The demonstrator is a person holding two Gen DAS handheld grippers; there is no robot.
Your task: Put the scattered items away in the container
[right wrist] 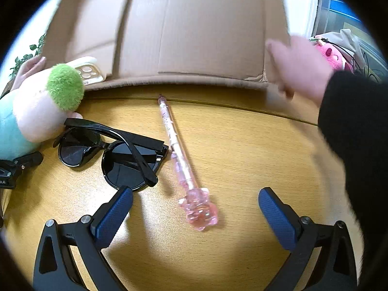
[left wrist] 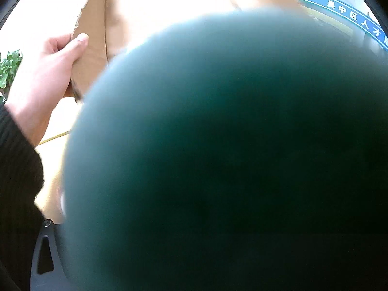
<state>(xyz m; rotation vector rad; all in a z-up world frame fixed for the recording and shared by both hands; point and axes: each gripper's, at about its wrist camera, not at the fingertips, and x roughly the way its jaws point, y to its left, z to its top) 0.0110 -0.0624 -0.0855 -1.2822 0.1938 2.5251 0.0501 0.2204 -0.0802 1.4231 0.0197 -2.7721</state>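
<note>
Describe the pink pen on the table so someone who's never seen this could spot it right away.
Start at the cardboard box along the far edge of the wooden table. Lying just in front of it, right of the black sunglasses, is the pink pen. It alone is long, thin and clear pink, with a chunky charm at its near end.

Yellow wood table (right wrist: 242, 145), plant (left wrist: 8, 69) at left, blue sign (left wrist: 349, 12) behind.

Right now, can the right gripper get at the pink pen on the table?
Probably yes. The right gripper is open, and the pink pen lies on bare table with its chunky end between the fingers. The sunglasses sit clear to its left.
</note>
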